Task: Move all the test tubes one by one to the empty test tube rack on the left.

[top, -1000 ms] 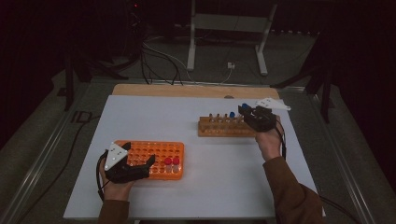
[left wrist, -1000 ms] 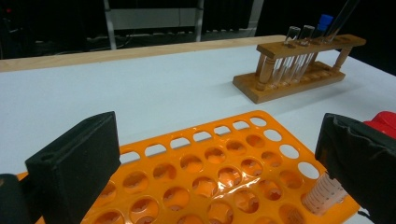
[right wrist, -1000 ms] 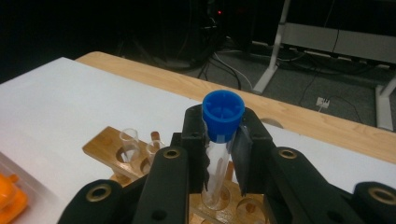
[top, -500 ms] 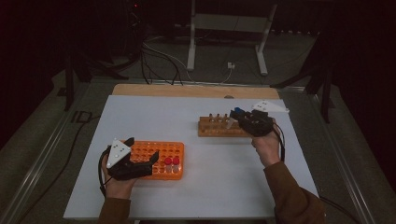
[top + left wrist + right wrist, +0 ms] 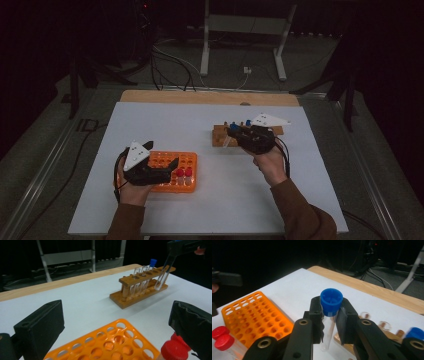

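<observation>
White table seen from above, two hand-held grippers over it. Right gripper clenched on a clear test tube with a blue cap, pads pressing just below the cap, tube hanging down between the jaws. In the high view, right gripper just in front of the wooden rack, tube lifted clear of the holes. In the left gripper view, same tube tilted beside the far end of the wooden rack, one more blue-capped tube standing in it. Left gripper released, jaws wide apart over the orange rack, nothing between them. Two red-capped tubes upright at the near right corner of the orange rack.
</observation>
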The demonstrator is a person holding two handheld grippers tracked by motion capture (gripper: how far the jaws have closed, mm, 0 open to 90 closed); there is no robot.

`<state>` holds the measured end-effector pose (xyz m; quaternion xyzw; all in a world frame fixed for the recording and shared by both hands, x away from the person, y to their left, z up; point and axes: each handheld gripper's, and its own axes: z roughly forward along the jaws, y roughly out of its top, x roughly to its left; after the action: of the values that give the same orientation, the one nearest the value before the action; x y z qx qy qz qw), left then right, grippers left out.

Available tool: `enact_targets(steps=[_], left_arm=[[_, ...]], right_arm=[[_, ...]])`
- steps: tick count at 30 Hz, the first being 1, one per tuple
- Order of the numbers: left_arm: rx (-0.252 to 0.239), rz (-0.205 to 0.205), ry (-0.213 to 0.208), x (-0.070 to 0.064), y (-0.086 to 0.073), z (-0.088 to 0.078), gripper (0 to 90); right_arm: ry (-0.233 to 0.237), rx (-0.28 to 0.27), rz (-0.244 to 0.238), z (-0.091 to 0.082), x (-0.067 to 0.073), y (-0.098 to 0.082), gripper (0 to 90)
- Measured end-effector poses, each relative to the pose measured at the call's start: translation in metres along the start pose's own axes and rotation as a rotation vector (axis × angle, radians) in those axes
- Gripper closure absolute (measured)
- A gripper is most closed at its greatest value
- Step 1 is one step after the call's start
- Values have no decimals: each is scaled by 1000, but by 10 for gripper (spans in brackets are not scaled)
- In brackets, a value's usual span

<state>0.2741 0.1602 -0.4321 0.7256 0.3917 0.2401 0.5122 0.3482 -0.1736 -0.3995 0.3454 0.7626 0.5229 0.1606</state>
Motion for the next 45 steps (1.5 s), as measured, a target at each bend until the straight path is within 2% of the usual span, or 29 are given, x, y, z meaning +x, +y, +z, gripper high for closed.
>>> enact_targets(steps=[4,14,19,24,28,32,37,41,42,45], left_arm=[[5,3,-26,-3,4,8,8],[14,32,-100,-14,9,24,106],[18,58,-101,-18,10,28,169],[32,69,-109,-21,11,32,309],[30,86,-138,-23,12,33,442],[39,98,-157,-24,13,34,577],[57,93,-188,-24,13,34,749],[57,106,-186,-25,12,34,768],[56,108,-179,-25,12,34,769],[54,102,-161,-22,12,34,769]], right_arm=[[23,11,-13,7,9,2,760],[115,42,-48,29,43,5,760],[151,41,-44,35,54,7,760],[181,40,-56,40,65,12,759],[198,47,-72,45,75,13,759],[206,54,-81,50,80,12,759],[217,58,-80,52,82,10,759],[221,58,-81,52,82,10,755],[224,55,-77,51,82,10,738],[247,43,-68,49,79,10,578]])
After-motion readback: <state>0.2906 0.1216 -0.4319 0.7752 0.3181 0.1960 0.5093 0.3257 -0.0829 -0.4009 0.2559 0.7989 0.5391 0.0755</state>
